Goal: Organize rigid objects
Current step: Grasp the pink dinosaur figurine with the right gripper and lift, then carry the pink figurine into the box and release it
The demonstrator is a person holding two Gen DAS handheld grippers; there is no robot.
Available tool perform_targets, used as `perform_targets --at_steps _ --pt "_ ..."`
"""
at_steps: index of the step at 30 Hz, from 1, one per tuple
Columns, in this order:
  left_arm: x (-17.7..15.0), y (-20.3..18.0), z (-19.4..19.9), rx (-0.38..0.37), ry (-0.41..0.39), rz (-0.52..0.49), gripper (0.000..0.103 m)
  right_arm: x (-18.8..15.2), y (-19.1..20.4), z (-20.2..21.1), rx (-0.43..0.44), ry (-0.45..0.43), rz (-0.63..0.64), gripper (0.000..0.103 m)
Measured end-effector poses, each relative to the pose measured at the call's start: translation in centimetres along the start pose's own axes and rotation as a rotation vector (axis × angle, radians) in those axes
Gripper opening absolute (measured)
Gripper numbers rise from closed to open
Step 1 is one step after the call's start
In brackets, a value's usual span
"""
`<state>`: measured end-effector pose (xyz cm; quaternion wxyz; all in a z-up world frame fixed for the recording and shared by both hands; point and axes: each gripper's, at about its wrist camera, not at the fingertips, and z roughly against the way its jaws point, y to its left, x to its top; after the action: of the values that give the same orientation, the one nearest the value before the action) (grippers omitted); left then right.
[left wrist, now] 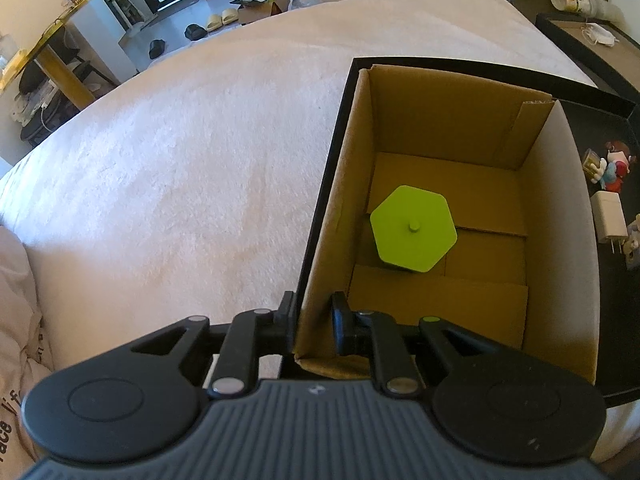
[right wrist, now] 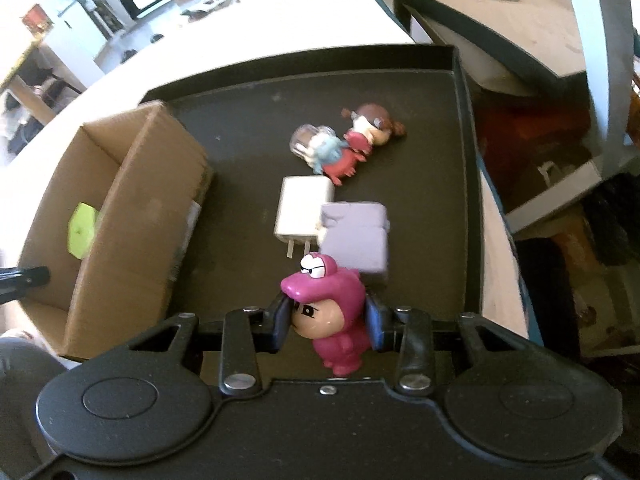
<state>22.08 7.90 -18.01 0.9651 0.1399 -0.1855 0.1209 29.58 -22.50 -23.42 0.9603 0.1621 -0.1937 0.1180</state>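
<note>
An open cardboard box [left wrist: 440, 128] [right wrist: 132, 200] stands on the left part of a black tray [right wrist: 248, 128]. A lime green hexagonal piece [left wrist: 413, 233] [right wrist: 82, 230] lies inside it. My left gripper [left wrist: 314, 322] is shut on the box's near left wall. My right gripper [right wrist: 328, 322] is shut on a pink crocodile-suit figurine [right wrist: 332, 312], held above the tray. On the tray lie a white charger [right wrist: 302, 210], a lavender block [right wrist: 356, 236] and a red-dressed doll figurine [right wrist: 352, 144].
The tray rests on a bed with a white fuzzy cover [left wrist: 180, 160]. A dark-rimmed side table [right wrist: 500, 24] stands beyond the tray. The tray's right wall [right wrist: 470, 200] borders a drop to the floor.
</note>
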Motion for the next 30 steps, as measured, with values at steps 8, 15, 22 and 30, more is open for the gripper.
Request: perform_targets --at_steps 8,15,22,30 --pt "0.0 -0.4 0.1 0.014 -0.009 -0.035 0.017 1.2 1.3 1.5 0.086 -0.06 0.024 0.037" --pt "0.0 -0.4 0.3 0.01 -0.009 -0.035 0.017 2.7 3.5 2.7 0.101 -0.108 0.076 0.037" --pt "-0.1 -0.5 0.4 0.015 -0.018 -0.037 0.017 4.7 6.2 3.4 0.096 -0.155 0.134 0.037" --pt "0.0 -0.3 0.6 0.011 -0.017 -0.033 0.016 6.6 8.6 3.9 0.124 -0.194 0.171 0.037"
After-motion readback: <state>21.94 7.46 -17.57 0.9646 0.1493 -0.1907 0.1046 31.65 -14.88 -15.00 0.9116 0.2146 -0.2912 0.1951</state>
